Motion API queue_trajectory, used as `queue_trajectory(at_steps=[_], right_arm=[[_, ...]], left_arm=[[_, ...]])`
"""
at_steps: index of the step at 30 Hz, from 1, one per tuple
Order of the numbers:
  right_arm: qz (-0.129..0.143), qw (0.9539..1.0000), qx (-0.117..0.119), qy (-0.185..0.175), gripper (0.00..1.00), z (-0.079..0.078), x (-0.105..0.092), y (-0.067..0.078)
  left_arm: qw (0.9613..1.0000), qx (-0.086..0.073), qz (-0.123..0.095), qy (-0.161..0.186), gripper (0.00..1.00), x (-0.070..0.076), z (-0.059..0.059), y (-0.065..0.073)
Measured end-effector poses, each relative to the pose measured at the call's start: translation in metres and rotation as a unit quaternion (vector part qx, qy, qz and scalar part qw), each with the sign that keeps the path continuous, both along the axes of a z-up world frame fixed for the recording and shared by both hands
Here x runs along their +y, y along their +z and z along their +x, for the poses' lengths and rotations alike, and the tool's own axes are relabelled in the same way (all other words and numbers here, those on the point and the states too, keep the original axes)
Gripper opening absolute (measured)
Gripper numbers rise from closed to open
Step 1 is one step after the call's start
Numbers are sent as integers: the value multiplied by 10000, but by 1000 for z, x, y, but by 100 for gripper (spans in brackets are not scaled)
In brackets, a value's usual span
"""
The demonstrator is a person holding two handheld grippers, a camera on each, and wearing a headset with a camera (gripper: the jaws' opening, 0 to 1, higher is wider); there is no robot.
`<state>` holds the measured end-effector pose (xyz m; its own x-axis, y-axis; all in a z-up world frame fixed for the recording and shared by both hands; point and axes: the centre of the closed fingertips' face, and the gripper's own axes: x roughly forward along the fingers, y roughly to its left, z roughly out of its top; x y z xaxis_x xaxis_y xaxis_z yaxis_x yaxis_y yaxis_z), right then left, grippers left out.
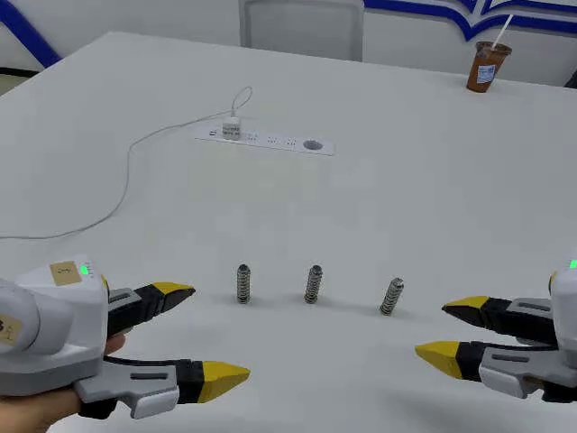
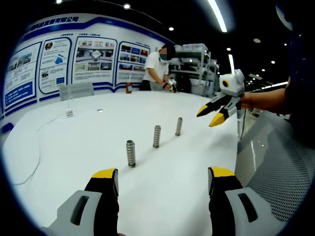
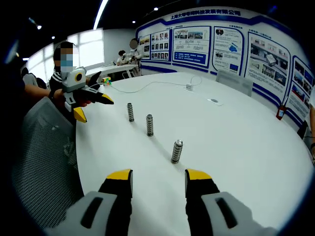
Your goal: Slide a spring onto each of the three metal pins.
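Three grey spring-sleeved metal pins [image 1: 313, 284] upright near white desk [image 1: 406, 180] front edge; left tool [image 1: 212, 330], right tool [image 1: 435, 329] gape empty; careless brush could topple pins.

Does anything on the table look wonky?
Yes, a little. The rightmost spring seems to lean sideways, while the middle spring and the left spring stand straight. Nothing looks spilled or broken.

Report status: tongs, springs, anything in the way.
Left tongs open, empty; right tongs open, empty. Left spring, middle spring, right spring stand in a row, right one leaning. Power strip far behind, not obstructing.
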<state>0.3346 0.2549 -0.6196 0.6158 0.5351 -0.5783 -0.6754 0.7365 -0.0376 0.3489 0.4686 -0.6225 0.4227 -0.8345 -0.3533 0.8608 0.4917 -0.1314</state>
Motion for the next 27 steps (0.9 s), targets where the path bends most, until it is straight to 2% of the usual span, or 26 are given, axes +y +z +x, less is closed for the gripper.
queue_trajectory(at_steps=[7, 11, 18, 27], right_arm=[[74, 9999, -142, -31, 53, -1, -4, 1], [96, 9998, -181, -53, 57, -4, -5, 1], [136, 9994, -319, -44, 60, -8, -2, 6], [112, 9991, -412, -66, 65, -10, -2, 6]], left_arm=[[10000, 20, 20, -7, 76, 2, 1, -3], [9999, 1, 100, -39, 77, 4, 2, -6], [9999, 8, 123, -61, 77, 7, 4, -8], [9998, 25, 151, -97, 78, 8, 6, -9]])
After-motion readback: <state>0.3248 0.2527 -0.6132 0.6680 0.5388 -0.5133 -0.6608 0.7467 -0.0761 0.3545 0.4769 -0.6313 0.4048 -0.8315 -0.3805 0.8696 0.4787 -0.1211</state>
